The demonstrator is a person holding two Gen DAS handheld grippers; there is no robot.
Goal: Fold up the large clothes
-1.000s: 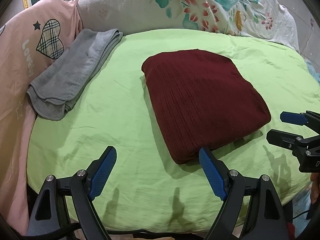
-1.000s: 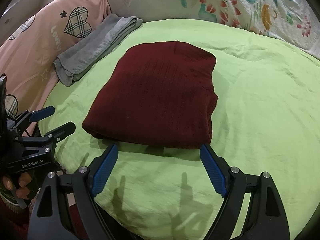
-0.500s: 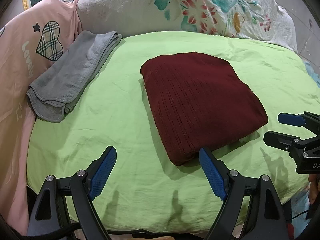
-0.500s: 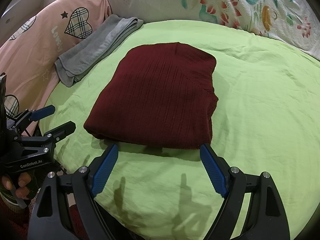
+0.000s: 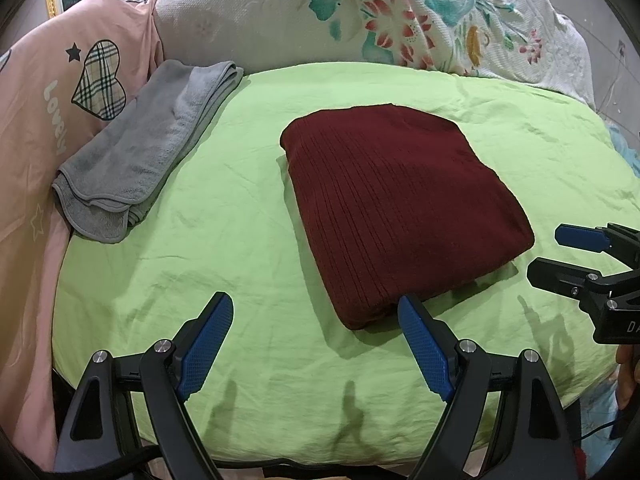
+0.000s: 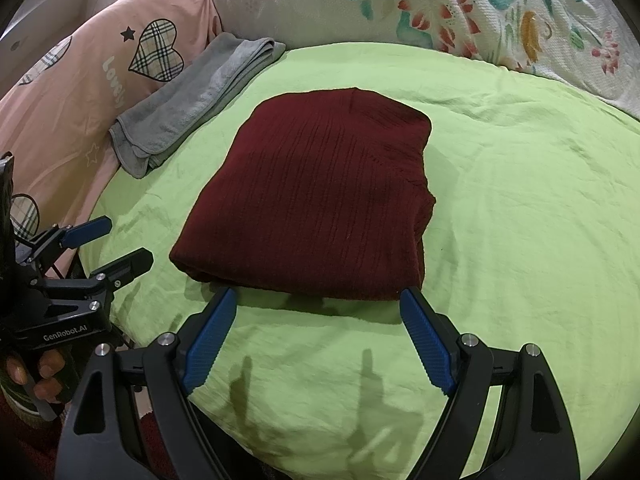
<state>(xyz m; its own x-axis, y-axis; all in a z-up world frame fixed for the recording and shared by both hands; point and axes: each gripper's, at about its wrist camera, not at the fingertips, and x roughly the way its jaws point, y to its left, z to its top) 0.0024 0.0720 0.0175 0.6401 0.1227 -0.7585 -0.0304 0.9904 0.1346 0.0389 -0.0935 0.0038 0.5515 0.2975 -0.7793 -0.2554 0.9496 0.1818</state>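
A dark red ribbed sweater (image 5: 400, 200) (image 6: 316, 196) lies folded into a flat rectangle in the middle of the light green bedsheet (image 5: 200, 272) (image 6: 520, 220). My left gripper (image 5: 316, 340) is open just in front of the sweater's near left corner, nothing between its blue pads. My right gripper (image 6: 318, 334) is open too, hovering in front of the sweater's near edge without touching it. Each gripper also shows in the other's view: the right gripper (image 5: 568, 252) at the right edge, the left gripper (image 6: 116, 244) at the left edge, held by a hand (image 6: 48, 376).
A folded grey towel (image 5: 140, 152) (image 6: 192, 104) lies at the sheet's far left. A pink quilt with a plaid heart (image 5: 60, 92) (image 6: 100, 80) borders the left side. A white floral pillow (image 5: 360, 12) (image 6: 440, 4) runs along the back. The sheet's front edge drops off below the grippers.
The sweater has shifted only very slightly in both views; both grippers stay open and in place.
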